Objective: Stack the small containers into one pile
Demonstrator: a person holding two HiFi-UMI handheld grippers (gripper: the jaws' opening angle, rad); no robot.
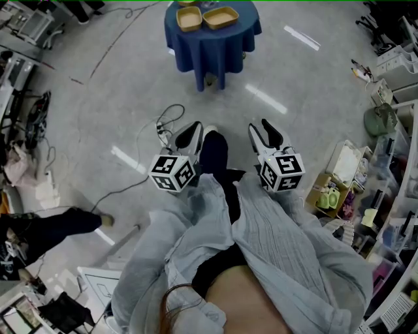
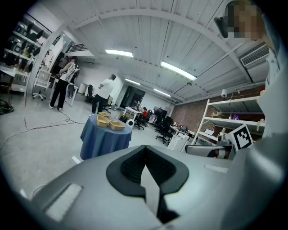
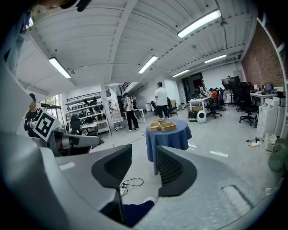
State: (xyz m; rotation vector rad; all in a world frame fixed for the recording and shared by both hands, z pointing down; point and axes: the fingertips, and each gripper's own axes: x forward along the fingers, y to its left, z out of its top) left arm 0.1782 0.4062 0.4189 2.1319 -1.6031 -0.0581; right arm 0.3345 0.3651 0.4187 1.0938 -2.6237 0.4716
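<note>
Jaws of my left gripper [image 1: 189, 135] are clenched empty, those of my right gripper [image 1: 264, 131] released, with the small containers [image 1: 220, 17] on the desk [image 1: 215, 49] well ahead.

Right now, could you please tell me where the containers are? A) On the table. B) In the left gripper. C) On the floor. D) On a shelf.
A: the containers sit side by side on top of the blue-draped table.
</note>
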